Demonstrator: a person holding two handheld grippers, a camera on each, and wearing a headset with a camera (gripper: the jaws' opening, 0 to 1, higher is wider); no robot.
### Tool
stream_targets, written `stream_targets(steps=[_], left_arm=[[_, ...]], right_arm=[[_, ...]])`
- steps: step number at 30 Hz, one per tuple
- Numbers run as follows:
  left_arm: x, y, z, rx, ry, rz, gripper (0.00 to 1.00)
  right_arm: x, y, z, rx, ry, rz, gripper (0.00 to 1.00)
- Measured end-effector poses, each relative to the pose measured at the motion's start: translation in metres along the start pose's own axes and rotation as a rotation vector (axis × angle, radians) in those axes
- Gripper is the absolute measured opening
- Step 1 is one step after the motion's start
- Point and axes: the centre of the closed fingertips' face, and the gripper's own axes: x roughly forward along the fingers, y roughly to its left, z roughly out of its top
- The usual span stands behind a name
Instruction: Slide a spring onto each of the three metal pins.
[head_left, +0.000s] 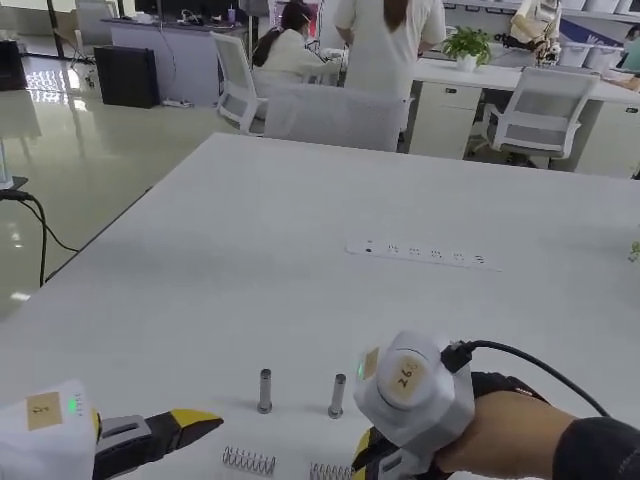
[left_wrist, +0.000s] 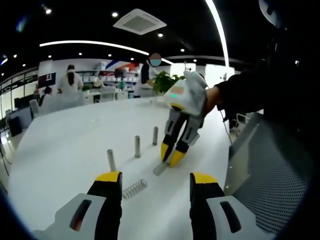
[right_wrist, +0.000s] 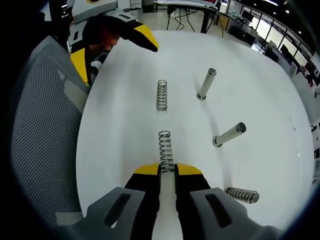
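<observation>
Left gripper (left_wrist: 155, 185): I'm holding it low over the white table (head_left: 300, 250) with the jaws wide apart, gripping nothing. The first spring (left_wrist: 134, 188) is lying flat on the table just ahead of its left jaw, touching neither jaw.

Past that, three pins are standing upright in a row: nearest pin (left_wrist: 111, 160), middle pin (left_wrist: 137, 146) and farthest pin (left_wrist: 155, 135). All are bare, with no spring on any.

Right gripper (right_wrist: 167, 169): I'm pointing it down at the table beside the pins, jaws together and clamping one end of the second spring (right_wrist: 166, 147). The rest of that spring is sticking out ahead of the tips along the tabletop.

The third spring (right_wrist: 242, 194) is lying loose to the right of the right gripper, apart from the pins.

A power strip (head_left: 420, 253) is sitting farther back on the table.
</observation>
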Motion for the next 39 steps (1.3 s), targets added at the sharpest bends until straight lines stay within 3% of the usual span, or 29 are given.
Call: stream_targets(steps=[11, 22, 39], left_arm=[[0.009, -0.008, 0.001, 0.012, 0.006, -0.036, 0.47], [0.022, -0.020, 0.009, 0.059, 0.013, -0.094, 0.44], [0.031, -0.036, 0.016, 0.136, 0.015, -0.161, 0.29]], right_arm=[[-0.018, 0.003, 0.009, 0.004, -0.017, 0.010, 0.07], [-0.047, 0.017, 0.032, -0.038, -0.035, 0.044, 0.07], [-0.063, 0.034, 0.049, -0.089, -0.029, 0.067, 0.07]])
